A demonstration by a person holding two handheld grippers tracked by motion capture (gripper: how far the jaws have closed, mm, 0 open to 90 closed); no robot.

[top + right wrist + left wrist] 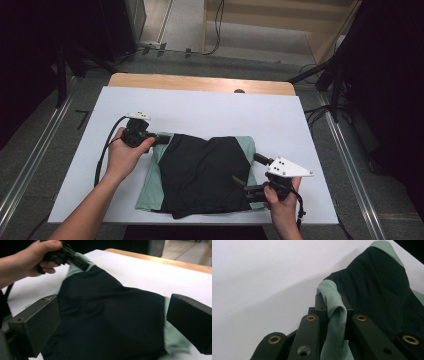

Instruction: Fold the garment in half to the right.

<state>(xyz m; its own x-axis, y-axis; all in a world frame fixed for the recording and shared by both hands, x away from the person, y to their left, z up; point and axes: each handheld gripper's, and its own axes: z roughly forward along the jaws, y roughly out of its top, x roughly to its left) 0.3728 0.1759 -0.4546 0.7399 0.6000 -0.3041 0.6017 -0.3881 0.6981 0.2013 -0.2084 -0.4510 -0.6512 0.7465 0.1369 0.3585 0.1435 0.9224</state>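
- Left gripper [334,312], at the garment's far left corner: its black jaws are clamped on a rolled fold of pale green fabric, which bulges up between them and trails down toward the camera in the left gripper view.
- From above, the left gripper [159,139] lies low over the table, its tips touching the upper left edge of the cloth, the person's left hand [125,152] wrapped around its body.
- Right gripper [112,322], at the garment's near right side: the jaws stand wide apart with nothing pinched; the dark fabric spreads between and beyond them, and the right-hand jaw sits over a strip of green edging.
- In the high view the right gripper [250,175] points left toward the cloth's right border, gripped from below by the right hand [282,200]; whether a jaw tip brushes the fabric there is hard to judge from that height.
- The garment [205,167], apparently a black T-shirt with mint-green trim, lies loosely folded and rumpled, stretched between the two grippers at the middle of the near half of the table.
- It rests on a white board [210,110] that covers most of a wooden table [200,81], whose far edge shows as a bare tan strip.
- A black cable [102,155] loops from the left gripper across the board toward the person.
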